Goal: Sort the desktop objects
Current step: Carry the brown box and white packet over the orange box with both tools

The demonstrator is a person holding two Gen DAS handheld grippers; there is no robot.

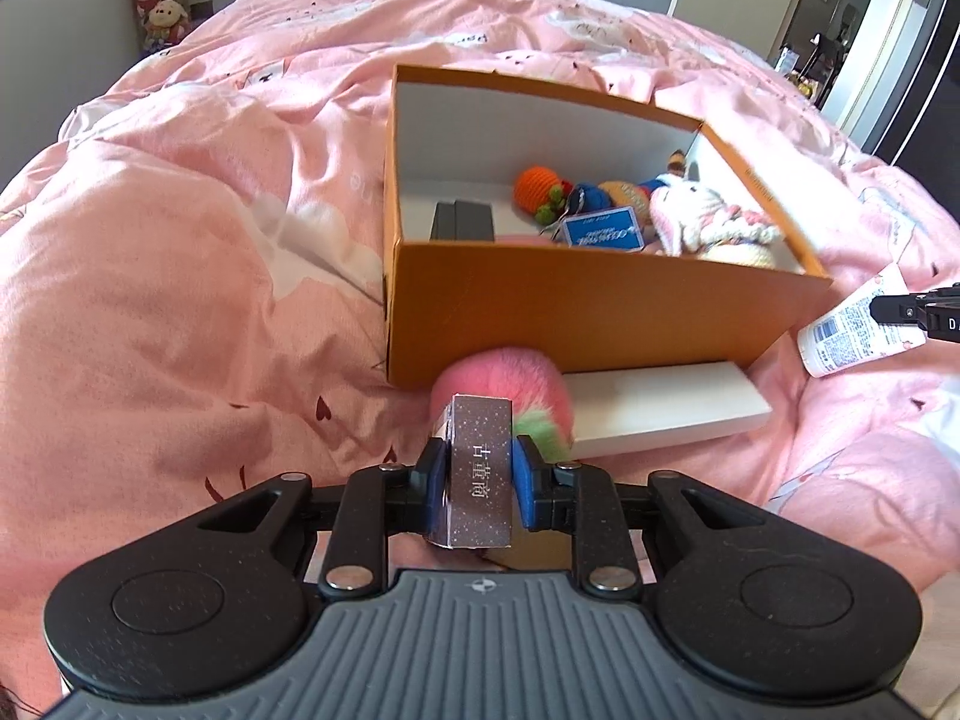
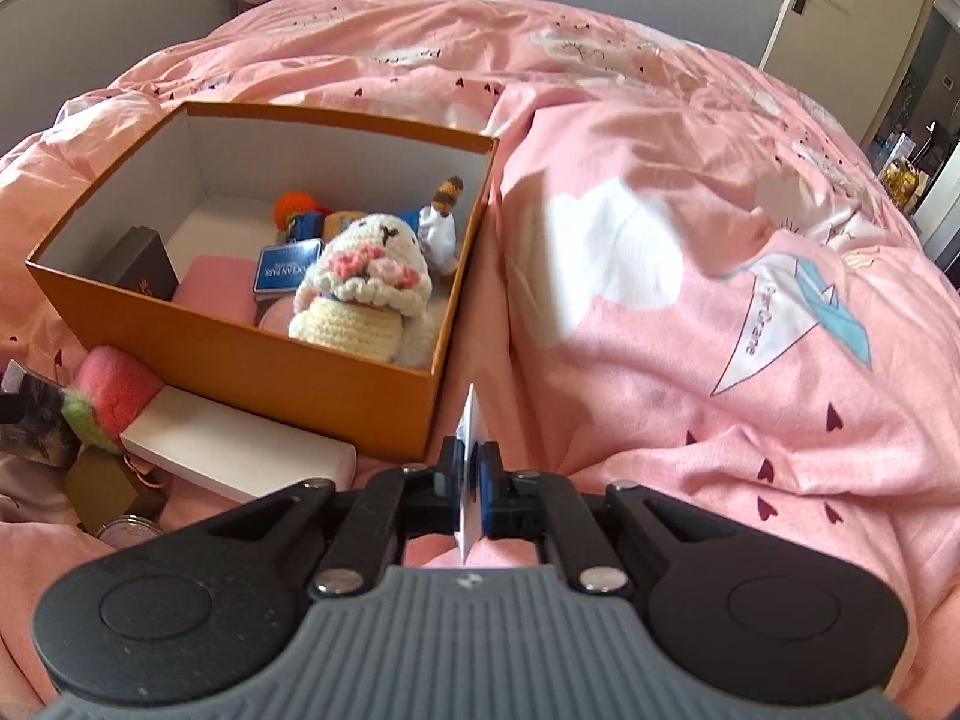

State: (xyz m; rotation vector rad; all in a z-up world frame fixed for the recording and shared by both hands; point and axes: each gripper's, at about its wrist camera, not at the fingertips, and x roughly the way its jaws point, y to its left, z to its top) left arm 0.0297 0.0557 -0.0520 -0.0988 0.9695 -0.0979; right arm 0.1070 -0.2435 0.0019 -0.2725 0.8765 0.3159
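Left wrist view: the left gripper point(image 1: 480, 459), tilted downward, has its jaws clamped on a speckled carton point(image 1: 481, 468); ahead, the orange box point(image 1: 576, 312) holds crochet toys point(image 1: 690, 213).

Right wrist view: the right gripper point(image 2: 471, 468), tilted downward, pinches a white tube point(image 2: 470, 462) edge-on, the box ahead-left holding a bunny point(image 2: 366, 282).

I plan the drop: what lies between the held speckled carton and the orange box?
In the left wrist view, the pink plush ball lies between speckled carton and orange box.

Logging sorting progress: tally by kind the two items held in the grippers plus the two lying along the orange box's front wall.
Boxes: 2 (sparkly box, white box)
Tubes: 1 (white tube)
Plush toys: 1 (pink plush)
Total: 4
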